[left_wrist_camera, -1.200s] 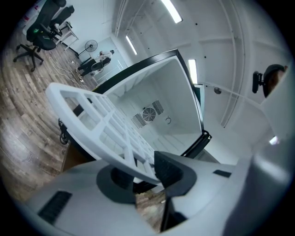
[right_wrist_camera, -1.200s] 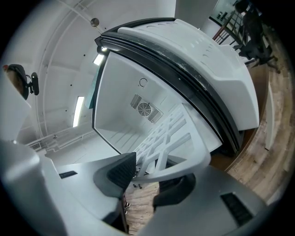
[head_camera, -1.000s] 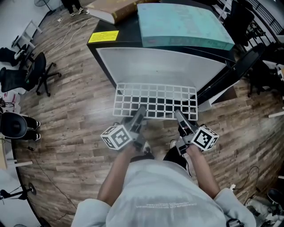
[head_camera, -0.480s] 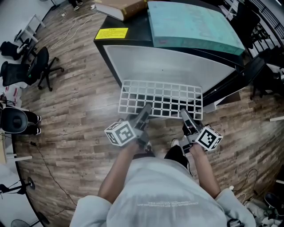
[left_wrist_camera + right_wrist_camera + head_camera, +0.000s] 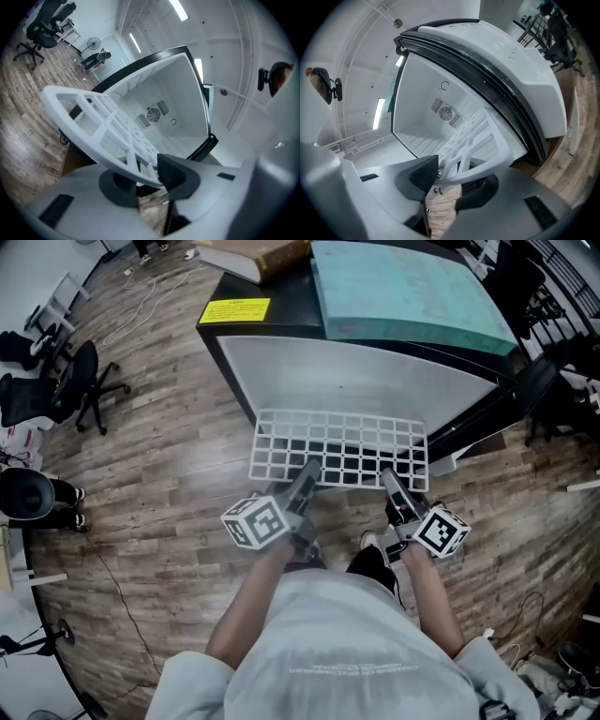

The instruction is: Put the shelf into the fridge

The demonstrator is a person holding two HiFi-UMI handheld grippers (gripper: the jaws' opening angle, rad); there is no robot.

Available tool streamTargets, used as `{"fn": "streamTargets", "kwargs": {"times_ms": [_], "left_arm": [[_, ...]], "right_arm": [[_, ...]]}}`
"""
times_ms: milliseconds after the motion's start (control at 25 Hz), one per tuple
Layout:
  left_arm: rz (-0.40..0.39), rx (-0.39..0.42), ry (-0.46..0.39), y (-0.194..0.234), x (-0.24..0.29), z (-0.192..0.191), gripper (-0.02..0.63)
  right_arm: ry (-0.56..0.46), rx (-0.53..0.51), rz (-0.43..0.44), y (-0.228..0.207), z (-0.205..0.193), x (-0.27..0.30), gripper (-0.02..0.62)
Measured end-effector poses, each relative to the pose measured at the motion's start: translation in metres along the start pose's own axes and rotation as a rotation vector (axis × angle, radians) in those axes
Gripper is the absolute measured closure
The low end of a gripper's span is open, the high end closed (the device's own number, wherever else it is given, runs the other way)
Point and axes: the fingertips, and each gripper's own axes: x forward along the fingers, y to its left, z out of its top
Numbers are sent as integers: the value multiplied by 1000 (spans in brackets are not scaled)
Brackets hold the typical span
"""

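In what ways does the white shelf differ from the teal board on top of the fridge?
The shelf is a white open grid, while the teal board is one solid sheet. The shelf is held up at the open front of the fridge, while the teal board lies on the fridge's top. Both are flat and roughly rectangular.

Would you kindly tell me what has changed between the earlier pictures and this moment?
Nothing in the scene has visibly changed. Only the head view has drifted a little, so everything sits slightly further right in the picture. The shelf remains level in front of the open fridge, and the left gripper and the right gripper keep hold of its near edge.
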Motion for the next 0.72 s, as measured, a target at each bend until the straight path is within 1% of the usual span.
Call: {"fn": "streamTargets", "kwargs": {"times_ms": [160,440,600,720], "left_arm": [[1,-15,2,0,0,-1,494],[6,-35,-2,-1,0,-1,494],[7,-33,-2,-3,0,0,495],[9,-17,7,-3,0,0,495]], "right_arm": [[-1,-7,0,0,1,0,465],[-6,16,18,2,1,0,465],[-12,38,26,3,0,1,465],[-7,20,15,0,1,0,465]]}}
